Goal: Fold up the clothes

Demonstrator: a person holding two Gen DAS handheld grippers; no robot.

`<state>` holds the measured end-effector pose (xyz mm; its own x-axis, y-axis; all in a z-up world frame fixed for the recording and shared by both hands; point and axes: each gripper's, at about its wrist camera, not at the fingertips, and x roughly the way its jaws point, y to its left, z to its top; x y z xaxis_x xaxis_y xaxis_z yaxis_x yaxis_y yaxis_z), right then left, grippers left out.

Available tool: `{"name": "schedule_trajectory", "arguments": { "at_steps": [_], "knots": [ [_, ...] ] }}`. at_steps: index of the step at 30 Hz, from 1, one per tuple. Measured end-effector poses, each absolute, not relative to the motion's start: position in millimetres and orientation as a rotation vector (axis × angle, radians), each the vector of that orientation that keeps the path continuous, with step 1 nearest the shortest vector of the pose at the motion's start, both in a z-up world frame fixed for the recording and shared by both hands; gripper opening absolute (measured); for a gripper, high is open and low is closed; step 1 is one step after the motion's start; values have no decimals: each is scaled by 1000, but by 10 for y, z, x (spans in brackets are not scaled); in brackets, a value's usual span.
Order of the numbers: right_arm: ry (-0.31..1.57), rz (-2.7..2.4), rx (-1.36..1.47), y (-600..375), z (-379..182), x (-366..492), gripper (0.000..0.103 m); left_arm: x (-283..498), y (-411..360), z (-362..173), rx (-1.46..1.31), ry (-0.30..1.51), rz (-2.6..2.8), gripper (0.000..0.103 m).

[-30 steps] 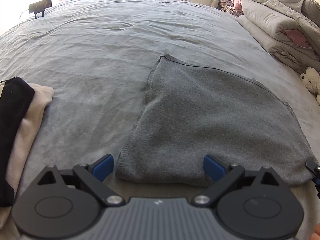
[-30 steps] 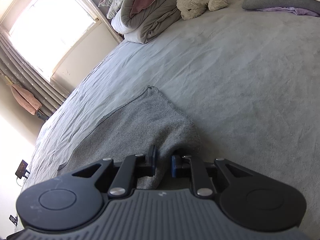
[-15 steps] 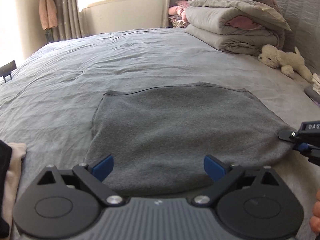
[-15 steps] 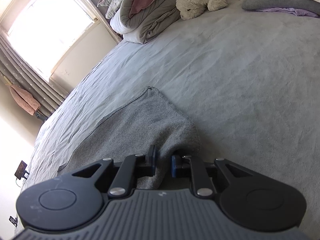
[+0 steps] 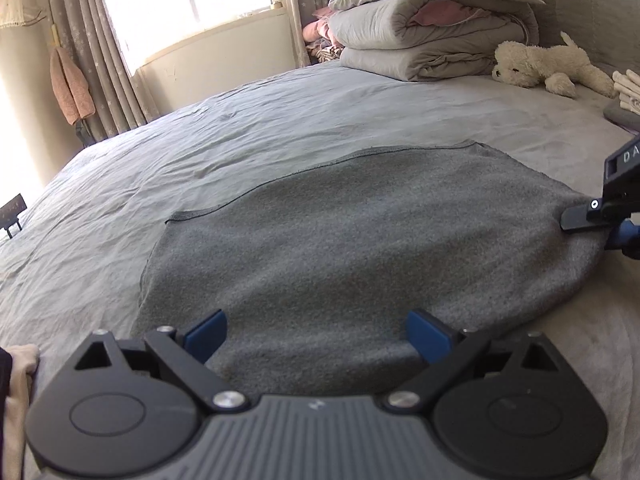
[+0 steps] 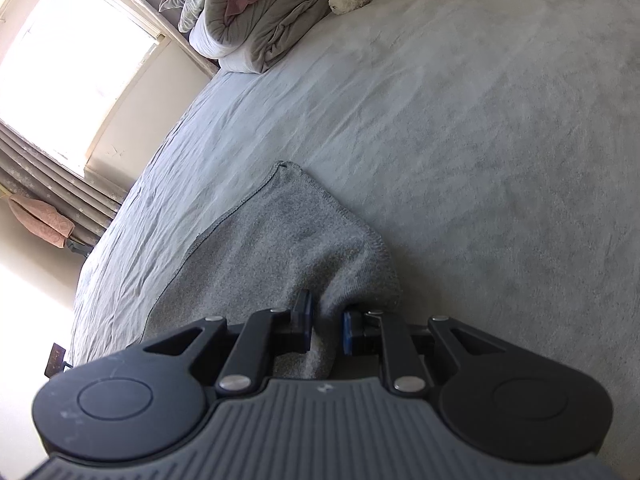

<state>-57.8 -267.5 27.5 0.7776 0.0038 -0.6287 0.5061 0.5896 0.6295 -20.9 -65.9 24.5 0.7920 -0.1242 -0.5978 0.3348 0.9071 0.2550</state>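
Observation:
A dark grey fleece cloth (image 5: 360, 248) lies folded flat on the grey bed sheet (image 5: 200, 140). My left gripper (image 5: 316, 334) is open, its blue pads wide apart over the cloth's near edge with nothing pinched. In the right wrist view my right gripper (image 6: 326, 328) is shut on a bunched corner of the same cloth (image 6: 280, 240), which rises between the pads. That right gripper (image 5: 600, 224) also shows at the right edge of the left wrist view, clamped on the cloth's right corner.
Folded quilts (image 5: 432, 36) are stacked at the head of the bed beside a white plush dog (image 5: 540, 64). Folded clothes (image 5: 624, 92) lie at far right, and a beige and black pile (image 5: 16, 380) at near left. A window with curtains (image 5: 120, 40) stands beyond.
The left wrist view has swung right and rolled level, so the cloth now lies straight ahead and the window shows. My right gripper keeps its hold on the corner, almost still.

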Motion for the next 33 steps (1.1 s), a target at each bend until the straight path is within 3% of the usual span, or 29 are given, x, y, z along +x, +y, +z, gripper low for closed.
{"name": "schedule_trajectory", "arguments": {
  "at_steps": [9, 12, 33],
  "knots": [
    [655, -345, 973, -2715, 296, -532, 22, 118, -690, 284, 328, 653, -274, 98],
    [660, -347, 990, -2733, 295, -533, 22, 178, -749, 289, 383, 653, -278, 103],
    [680, -345, 1081, -2833, 290, -559, 22, 810, -926, 329, 321, 753, -162, 103]
  ]
}}
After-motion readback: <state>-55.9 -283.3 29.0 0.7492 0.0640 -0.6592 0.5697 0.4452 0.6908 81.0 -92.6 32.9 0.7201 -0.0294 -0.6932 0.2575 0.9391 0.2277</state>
